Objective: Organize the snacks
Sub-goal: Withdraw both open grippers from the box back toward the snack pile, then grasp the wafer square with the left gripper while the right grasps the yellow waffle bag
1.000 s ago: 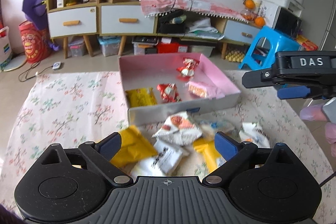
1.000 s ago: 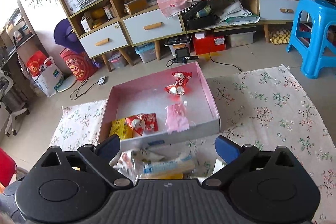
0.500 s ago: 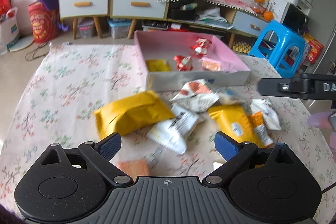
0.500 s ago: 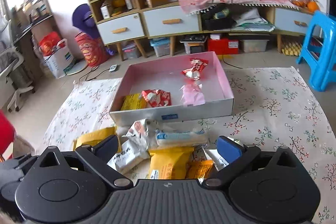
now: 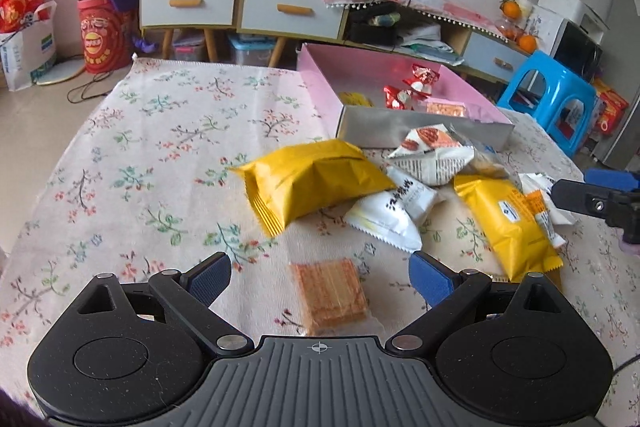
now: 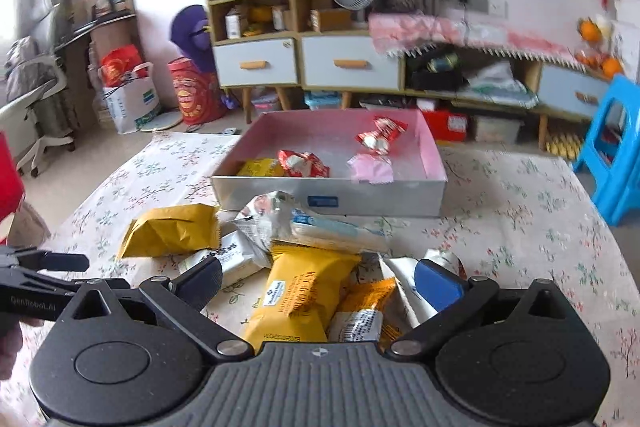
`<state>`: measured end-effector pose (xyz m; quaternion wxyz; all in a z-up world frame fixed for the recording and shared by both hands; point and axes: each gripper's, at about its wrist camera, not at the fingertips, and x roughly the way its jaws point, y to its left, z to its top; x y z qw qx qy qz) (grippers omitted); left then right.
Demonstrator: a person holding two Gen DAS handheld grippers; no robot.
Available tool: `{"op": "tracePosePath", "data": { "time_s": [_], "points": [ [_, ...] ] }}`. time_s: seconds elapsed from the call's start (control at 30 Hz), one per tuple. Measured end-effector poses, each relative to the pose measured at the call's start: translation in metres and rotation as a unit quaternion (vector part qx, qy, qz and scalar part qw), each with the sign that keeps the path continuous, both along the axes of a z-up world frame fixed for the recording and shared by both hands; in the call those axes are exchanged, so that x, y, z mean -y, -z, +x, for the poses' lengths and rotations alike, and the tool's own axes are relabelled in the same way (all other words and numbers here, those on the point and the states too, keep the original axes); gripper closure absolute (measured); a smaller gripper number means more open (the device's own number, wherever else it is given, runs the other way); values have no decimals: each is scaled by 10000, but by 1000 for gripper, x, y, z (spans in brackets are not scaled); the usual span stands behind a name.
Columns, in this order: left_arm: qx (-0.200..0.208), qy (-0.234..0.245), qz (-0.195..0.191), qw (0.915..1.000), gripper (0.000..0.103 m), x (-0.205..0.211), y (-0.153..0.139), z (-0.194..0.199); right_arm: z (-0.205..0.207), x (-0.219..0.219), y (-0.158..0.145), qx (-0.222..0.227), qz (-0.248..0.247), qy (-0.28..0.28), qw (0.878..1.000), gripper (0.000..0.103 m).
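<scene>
Cracker pack framed by the left gripper

The orange cracker pack [image 5: 329, 293] lies on the floral cloth [image 5: 132, 163] near its front edge, directly between the wide-spread left gripper [image 5: 320, 277], long axis pointing away; the right gripper [image 6: 318, 285], also wide, is held over the snack pile [image 6: 296, 267].

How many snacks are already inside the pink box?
4 that I can see: a yellow packet at the near-left, a red one beside it, a pink one, and a red one farther back. The front wall may hide more.

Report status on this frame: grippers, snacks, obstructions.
Left gripper open, empty, over the orange wafer pack. Right gripper open, empty, above the snack pile. Four snacks in the pink box. Nothing blocking.
</scene>
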<state>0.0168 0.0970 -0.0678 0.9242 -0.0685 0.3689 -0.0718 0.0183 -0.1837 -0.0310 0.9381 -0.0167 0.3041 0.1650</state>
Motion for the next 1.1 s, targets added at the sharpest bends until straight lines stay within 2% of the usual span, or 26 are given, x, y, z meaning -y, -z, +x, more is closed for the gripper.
{"op": "tracePosePath", "data": {
  "time_s": [0.1,0.27,0.6,0.9,1.0,1.1],
  "points": [
    [-17,-18,0,10000,7,3,3,-2,-8,-11,4,272,-312,-246,9988,10],
    [-144,-140,-6,9998,10,11,11,-3,-10,-29,16,272,-653,-567,9959,12],
    [-230,-317,28,9992,32,12,17,-7,-3,-46,33,-23,-1085,-626,9921,30],
    [-379,-389,-93,9985,60,7,13,-3,10,-46,42,-465,-1117,-504,9914,45],
    [-436,-338,-111,9984,66,7,12,-3,13,-45,42,-555,-1058,-455,9918,51],
    [-482,-296,-85,9984,68,7,10,-3,15,-44,42,-598,-1007,-441,9921,60]
  ]
}}
